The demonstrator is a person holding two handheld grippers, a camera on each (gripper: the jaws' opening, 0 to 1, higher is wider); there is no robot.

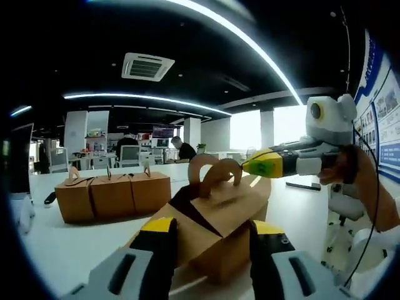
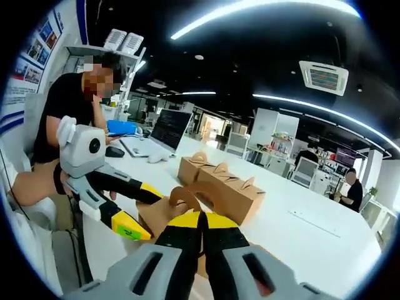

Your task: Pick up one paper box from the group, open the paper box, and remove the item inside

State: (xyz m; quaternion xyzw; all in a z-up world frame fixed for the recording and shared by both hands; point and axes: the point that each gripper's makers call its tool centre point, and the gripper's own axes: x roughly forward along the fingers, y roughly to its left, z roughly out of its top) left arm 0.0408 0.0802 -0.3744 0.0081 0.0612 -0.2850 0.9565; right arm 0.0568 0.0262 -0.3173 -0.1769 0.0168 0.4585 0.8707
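The brown paper box with curved carry handles (image 1: 219, 215) stood on the white surface (image 1: 62, 240), near the person and well apart from the row of three matching brown paper boxes (image 1: 112, 195) farther off to the left. One roof flap appeared partly raised, showing a dark gap beneath.

The left gripper (image 1: 212, 250) had its yellow-tipped black jaws set one on each side of the box's lower body, seemingly gripping it. The right gripper (image 2: 201, 232) had its jaws pressed together at the tips, just at the box's handle (image 2: 187, 199); whether card lay pinched between them could not be told. In the left gripper view it reached in from the right, level and pointing at the handles, a hand (image 1: 353, 172) behind it.

Judgement: the step in hand was opening the top. It would go best with the left grip kept firm and low, and the right drawing the flap upward gently along its fold, since thin card would tear or the box tip.
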